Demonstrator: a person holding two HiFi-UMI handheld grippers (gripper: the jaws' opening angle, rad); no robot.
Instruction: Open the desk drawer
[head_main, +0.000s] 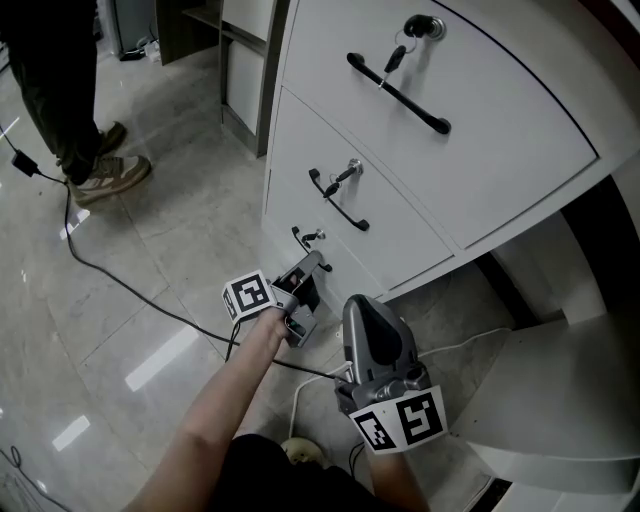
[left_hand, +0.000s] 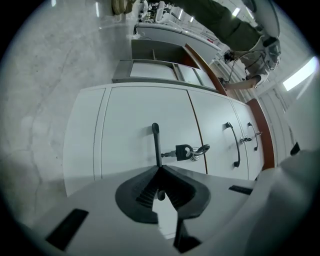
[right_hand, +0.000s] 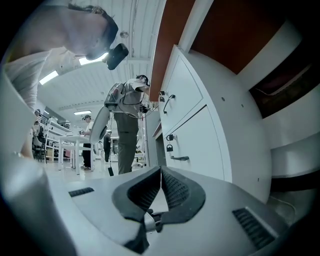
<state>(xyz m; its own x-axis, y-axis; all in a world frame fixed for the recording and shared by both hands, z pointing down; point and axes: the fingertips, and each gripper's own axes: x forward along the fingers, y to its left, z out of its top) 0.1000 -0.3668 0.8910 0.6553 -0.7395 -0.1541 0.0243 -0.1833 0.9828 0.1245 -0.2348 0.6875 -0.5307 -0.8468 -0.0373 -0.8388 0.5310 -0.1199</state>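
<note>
- Bottom drawer (left_hand: 135, 130), lowest of three in the white cabinet (head_main: 500, 130), down by the floor (head_main: 150, 260); looks flush shut.
- Black handle (left_hand: 156, 142), key (left_hand: 182, 151) dangling just beside.
- Left gripper (head_main: 310, 265) pinched narrow on that handle.
- Right gripper (right_hand: 160, 172) hanging back, fingers together on nothing.
- Person (head_main: 60, 90) standing well off.

The head view looks steeply down from above onto the white three-drawer cabinet (head_main: 440, 150) and the glossy grey floor (head_main: 150, 260). The left gripper view sits very close to the lowest drawer front and faces it squarely (rolled, so the cabinet lies sideways), with that drawer's black bar handle (left_hand: 156, 142) reaching right to the jaws. The right gripper view sits low and looks level along the cabinet's front into the room. All three views share the drawer fronts.
</note>
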